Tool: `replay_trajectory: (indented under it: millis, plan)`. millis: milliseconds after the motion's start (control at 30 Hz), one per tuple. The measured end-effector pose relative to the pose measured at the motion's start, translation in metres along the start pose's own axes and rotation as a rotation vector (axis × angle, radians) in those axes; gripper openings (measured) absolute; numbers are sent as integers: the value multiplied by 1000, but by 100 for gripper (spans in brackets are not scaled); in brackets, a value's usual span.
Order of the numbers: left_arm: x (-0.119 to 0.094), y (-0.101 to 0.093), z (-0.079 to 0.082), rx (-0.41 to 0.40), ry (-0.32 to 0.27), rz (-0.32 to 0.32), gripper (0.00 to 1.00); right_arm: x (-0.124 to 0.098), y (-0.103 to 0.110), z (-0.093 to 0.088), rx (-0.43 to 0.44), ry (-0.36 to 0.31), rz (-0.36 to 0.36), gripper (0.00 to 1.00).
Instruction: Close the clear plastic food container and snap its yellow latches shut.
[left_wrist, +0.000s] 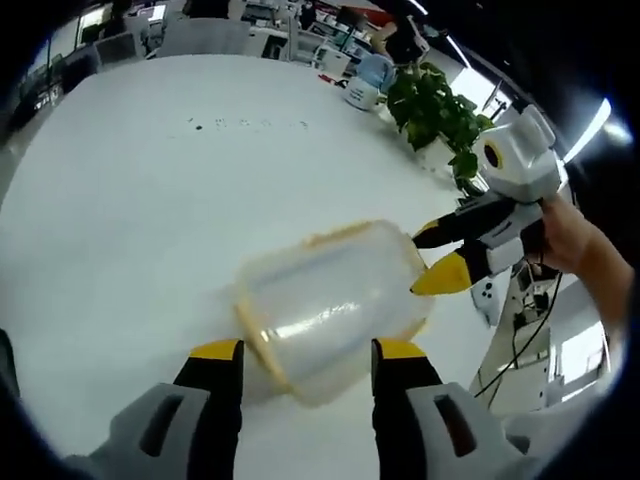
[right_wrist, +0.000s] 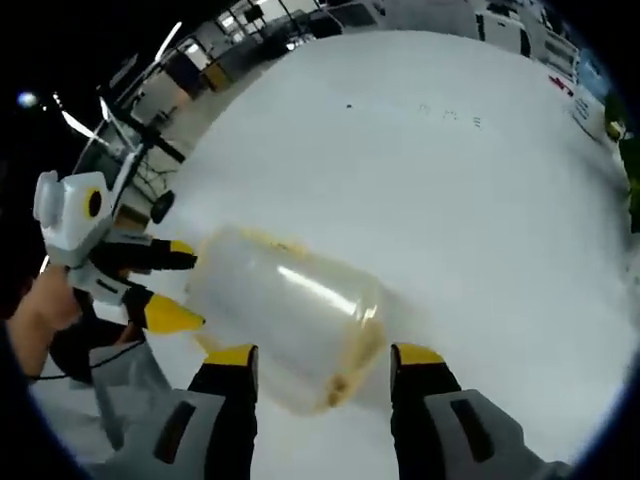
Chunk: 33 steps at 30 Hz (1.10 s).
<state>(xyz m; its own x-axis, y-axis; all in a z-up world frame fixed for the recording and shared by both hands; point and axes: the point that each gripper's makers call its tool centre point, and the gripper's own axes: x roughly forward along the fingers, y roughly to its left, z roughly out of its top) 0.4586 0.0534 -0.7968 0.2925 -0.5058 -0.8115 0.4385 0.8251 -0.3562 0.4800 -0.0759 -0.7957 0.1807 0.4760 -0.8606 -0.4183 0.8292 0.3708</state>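
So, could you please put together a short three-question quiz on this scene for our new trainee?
1. True or false: the clear plastic food container with yellow trim sits between both grippers' open jaws.
2. Which surface is beneath the container? A) white table B) wooden floor C) metal tray
3. Fill in: beyond the table's far edge in the left gripper view stands a green leafy ______.

Key:
1. True: the left gripper and right gripper both flank it, jaws apart.
2. A: the white table.
3. Potted plant.
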Motion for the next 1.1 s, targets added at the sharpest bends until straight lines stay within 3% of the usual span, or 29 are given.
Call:
replay_trajectory:
  millis: [300,800,833,867,900,1100]
  plan:
    - [6,-2,-3,-58,-2,-18,48,9,-1,-9,23,26,-1,49]
    - [7,-4,-3,-9,34,-30,42,9,4,-11,23,22,29,44]
    - [8,-7,-3,-19,24,-65,40,16,15,-12,29,30,33,44]
    - [5,-10,-12,-88,59,-71,39,17,21,-15,22,54,52,44]
    - [1,-7,-10,-28,52,-61,40,8,13,-13,26,59,45,43]
    - [6,-6,-9,-31,38,-62,40,8,4,-12,27,21,22,44]
